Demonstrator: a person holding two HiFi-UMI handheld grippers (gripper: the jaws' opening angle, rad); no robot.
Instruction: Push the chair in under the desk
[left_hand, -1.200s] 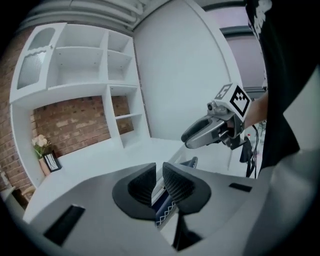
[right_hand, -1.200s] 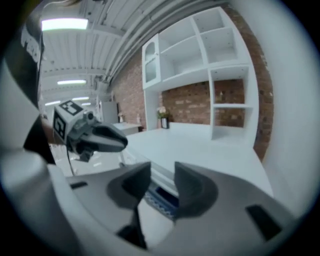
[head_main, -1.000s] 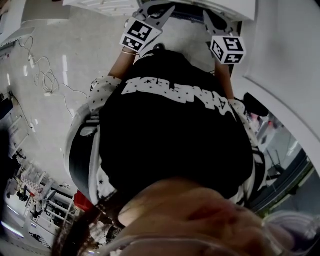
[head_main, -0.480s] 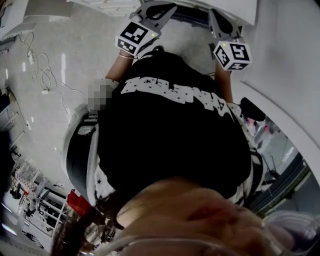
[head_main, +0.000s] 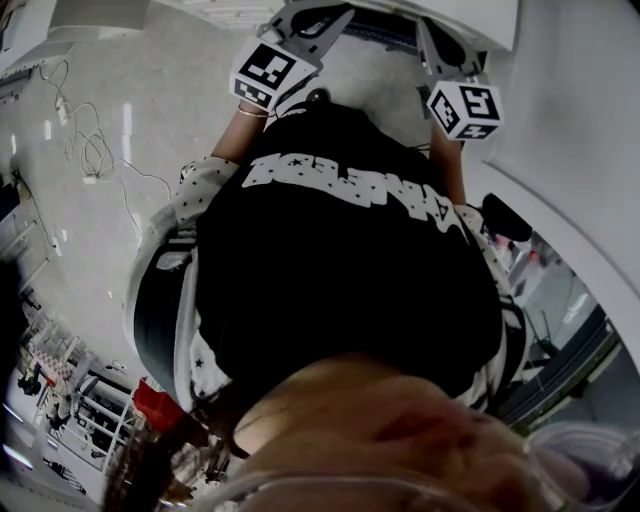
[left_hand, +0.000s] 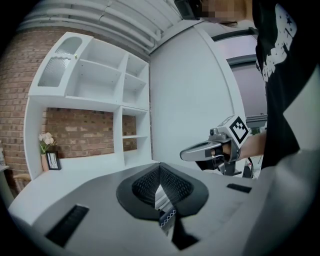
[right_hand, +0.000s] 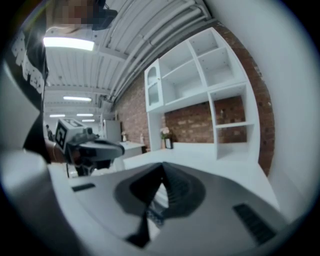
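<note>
Pale floor (head_main: 100, 240) filled the head view, where the left hand-held gripper (head_main: 318, 18) and right hand-held gripper (head_main: 432, 40) were held up ahead of the torso. The left gripper view showed its jaws pressed together and empty, facing the white counter (left_hand: 85, 167). The right gripper view showed the same, probably because nothing needed gripping. No chair appeared in any view.

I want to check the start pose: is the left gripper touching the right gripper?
Apart. The head view shows the left gripper and the right gripper side by side with a clear gap between them; the left gripper view agrees.
</note>
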